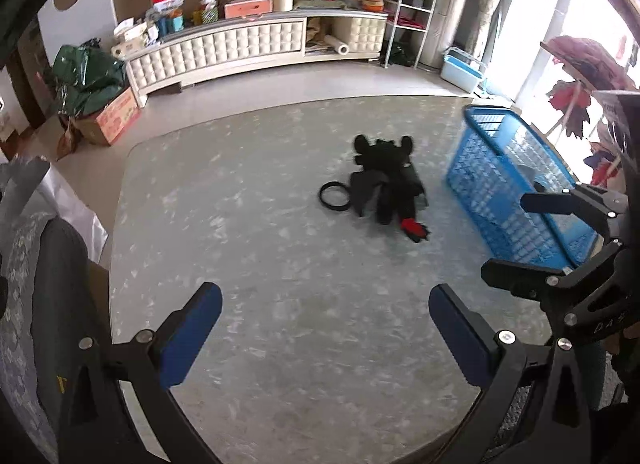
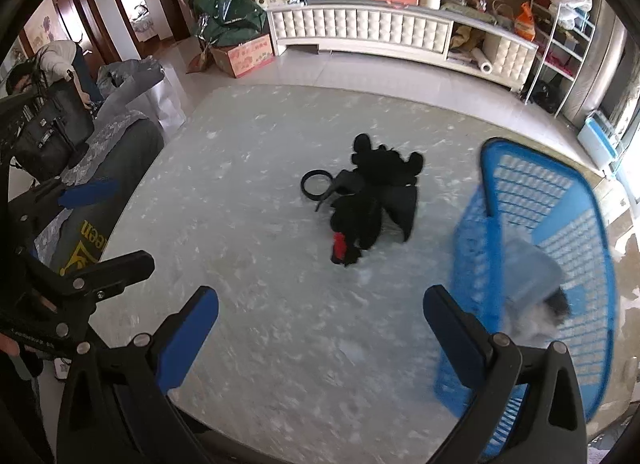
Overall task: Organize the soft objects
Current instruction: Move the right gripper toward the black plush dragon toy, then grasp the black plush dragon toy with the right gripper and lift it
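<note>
A black plush toy with a red tail tip lies in the middle of the grey marbled table; it also shows in the right wrist view. A blue plastic basket stands at the table's right side, and in the right wrist view it holds a grey and white soft object. My left gripper is open and empty, above the table's near part. My right gripper is open and empty, with its right finger beside the basket. It also shows in the left wrist view.
A black ring lies on the table just left of the plush toy. A chair draped with grey cloth stands at the table's left. A white cabinet and a wire rack are beyond the table.
</note>
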Action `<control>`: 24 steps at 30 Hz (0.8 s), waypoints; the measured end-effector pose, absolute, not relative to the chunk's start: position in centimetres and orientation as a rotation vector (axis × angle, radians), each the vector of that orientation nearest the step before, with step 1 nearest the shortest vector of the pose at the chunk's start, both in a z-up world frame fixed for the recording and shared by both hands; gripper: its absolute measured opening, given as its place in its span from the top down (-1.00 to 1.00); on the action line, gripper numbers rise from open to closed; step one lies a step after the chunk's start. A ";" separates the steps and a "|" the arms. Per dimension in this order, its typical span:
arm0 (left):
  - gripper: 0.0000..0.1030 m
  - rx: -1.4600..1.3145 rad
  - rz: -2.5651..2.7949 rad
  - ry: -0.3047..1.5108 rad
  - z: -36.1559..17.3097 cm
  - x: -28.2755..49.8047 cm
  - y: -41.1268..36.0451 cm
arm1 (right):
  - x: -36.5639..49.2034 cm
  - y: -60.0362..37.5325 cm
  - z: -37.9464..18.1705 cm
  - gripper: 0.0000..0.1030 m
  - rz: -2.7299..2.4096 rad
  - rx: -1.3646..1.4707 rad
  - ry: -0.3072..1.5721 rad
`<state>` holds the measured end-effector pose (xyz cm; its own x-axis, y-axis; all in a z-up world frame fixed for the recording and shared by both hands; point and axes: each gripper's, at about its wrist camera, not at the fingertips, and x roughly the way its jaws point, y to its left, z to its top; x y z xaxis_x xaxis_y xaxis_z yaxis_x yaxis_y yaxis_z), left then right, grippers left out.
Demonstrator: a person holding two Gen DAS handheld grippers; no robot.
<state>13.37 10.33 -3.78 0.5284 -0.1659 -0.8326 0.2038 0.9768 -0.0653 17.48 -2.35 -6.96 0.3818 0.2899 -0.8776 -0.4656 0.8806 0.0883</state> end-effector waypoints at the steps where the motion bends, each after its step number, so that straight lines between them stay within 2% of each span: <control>1: -1.00 0.034 -0.214 0.995 -4.2 13.7 11.0 | 17.9 -1.8 -7.4 -0.99 0.486 -0.183 1.089; 24: -1.00 -0.028 -0.209 1.080 -11.4 22.5 14.6 | 26.9 0.3 -14.3 -0.99 0.306 -0.121 1.257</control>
<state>22.51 14.60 -11.36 0.4538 -0.1831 -0.8721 0.1562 0.9799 -0.1244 26.89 0.34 -14.25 0.2747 0.1611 -0.9479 -0.2931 0.9530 0.0770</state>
